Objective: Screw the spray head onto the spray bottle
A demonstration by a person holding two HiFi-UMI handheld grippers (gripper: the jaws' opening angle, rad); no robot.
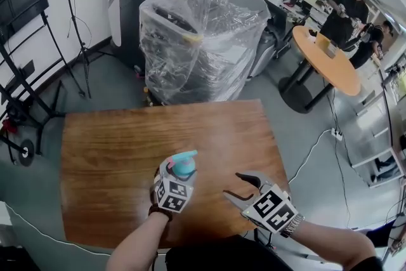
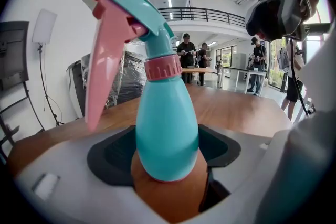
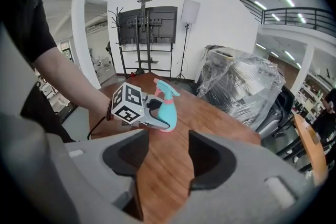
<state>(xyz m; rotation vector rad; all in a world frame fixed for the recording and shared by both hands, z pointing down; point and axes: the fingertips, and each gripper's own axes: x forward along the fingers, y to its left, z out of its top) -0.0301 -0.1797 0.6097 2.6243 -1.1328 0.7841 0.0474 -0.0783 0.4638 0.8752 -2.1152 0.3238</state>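
Left gripper view: the left gripper [image 2: 168, 168] clasps the upright spray bottle [image 2: 167, 128] in its jaws. The right gripper [image 1: 233, 186], at four o'clock, gapes empty. An uneven release could topple the bottle.

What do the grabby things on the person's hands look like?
Both the left gripper and the right gripper are light grey, with two curved jaws lined with black pads. Each carries a white cube printed with black square markers. A dark bead bracelet circles the left wrist and a silvery band the right. The sleeve is short and black.
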